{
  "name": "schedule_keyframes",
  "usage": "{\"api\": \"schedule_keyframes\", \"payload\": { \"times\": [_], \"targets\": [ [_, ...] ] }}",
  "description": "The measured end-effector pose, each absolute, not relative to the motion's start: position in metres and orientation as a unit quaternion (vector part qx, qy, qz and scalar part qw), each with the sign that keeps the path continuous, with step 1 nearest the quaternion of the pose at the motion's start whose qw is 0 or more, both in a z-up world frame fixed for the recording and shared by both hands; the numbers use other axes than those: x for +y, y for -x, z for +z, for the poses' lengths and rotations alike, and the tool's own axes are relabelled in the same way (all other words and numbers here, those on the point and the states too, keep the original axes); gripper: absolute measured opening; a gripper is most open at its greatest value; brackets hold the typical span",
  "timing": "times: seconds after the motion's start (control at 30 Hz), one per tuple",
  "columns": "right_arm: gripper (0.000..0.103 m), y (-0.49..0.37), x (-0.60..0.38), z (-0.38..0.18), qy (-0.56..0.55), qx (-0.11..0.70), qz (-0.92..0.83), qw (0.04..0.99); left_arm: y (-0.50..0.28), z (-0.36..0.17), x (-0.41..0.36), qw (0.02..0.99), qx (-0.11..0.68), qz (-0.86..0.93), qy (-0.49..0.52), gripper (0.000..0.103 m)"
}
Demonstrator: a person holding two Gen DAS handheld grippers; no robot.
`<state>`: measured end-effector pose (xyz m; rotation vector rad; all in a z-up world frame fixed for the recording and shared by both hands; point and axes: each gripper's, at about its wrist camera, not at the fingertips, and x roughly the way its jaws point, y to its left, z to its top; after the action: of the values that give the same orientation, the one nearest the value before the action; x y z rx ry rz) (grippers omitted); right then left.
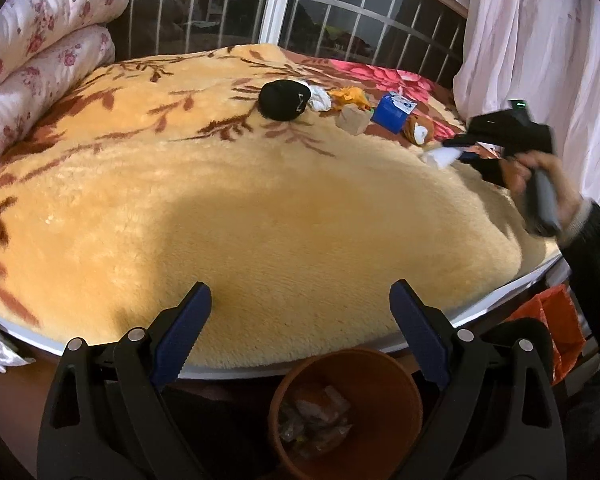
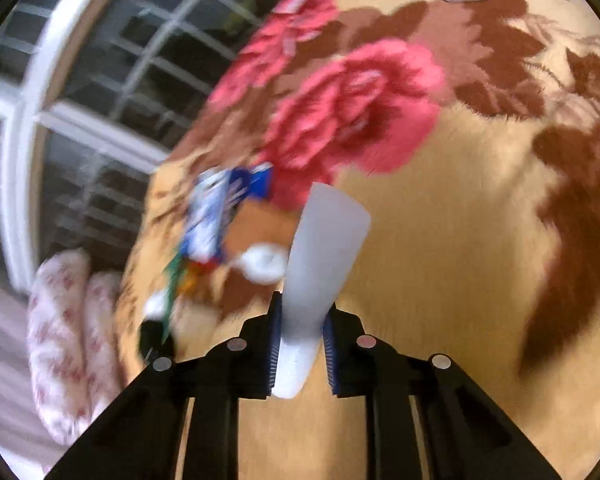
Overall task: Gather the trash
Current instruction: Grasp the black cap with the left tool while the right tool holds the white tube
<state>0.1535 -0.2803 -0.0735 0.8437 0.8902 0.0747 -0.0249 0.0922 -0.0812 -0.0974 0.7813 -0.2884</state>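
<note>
- Your right gripper [image 2: 302, 350] has a white paper cup [image 2: 320, 268] squeezed flat between its blue pads, so it's clamped on that. The cup's open end sticks out ahead of the tips, over the yellow plush blanket [image 2: 440, 260].
- Just left of that cup, ahead of your right tongs: a blue and white box [image 2: 216, 216] and a brown wrapper with white stuff [image 2: 260, 256], all pretty blurry.
- Your left gripper [image 1: 300, 320] is spread wide, nothing in it, hanging at the bed's near edge.
- The brown trash bin [image 1: 346, 408] sits right below and between those left fingers, with crumpled wrappers inside.
- Far ahead of the left tongs: a black cap [image 1: 284, 100], a small cardboard box [image 1: 353, 119] and more scraps.
</note>
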Motion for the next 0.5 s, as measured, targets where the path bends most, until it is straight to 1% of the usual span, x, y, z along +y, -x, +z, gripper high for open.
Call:
{"api": "schedule_keyframes", "payload": {
  "times": [0.1,0.2,0.33,0.5],
  "targets": [
    [0.018,-0.111,-0.268,-0.056,-0.352,0.399,0.101,0.840,0.010,-0.072,0.087,0.915,0.379,-0.135,0.039,0.088],
    [0.018,-0.070,-0.254,-0.039,-0.299,0.376,0.141,0.866,-0.022,-0.055,0.079,0.921,0.369,-0.120,0.029,0.088],
    [0.019,-0.022,-0.234,-0.019,-0.232,0.337,0.165,0.897,-0.084,-0.041,0.065,0.923,0.368,-0.106,0.031,0.088],
    [0.019,0.014,-0.225,-0.009,-0.186,0.306,0.181,0.916,-0.166,-0.048,0.049,0.913,0.400,-0.071,0.030,0.088]
  ]
}}
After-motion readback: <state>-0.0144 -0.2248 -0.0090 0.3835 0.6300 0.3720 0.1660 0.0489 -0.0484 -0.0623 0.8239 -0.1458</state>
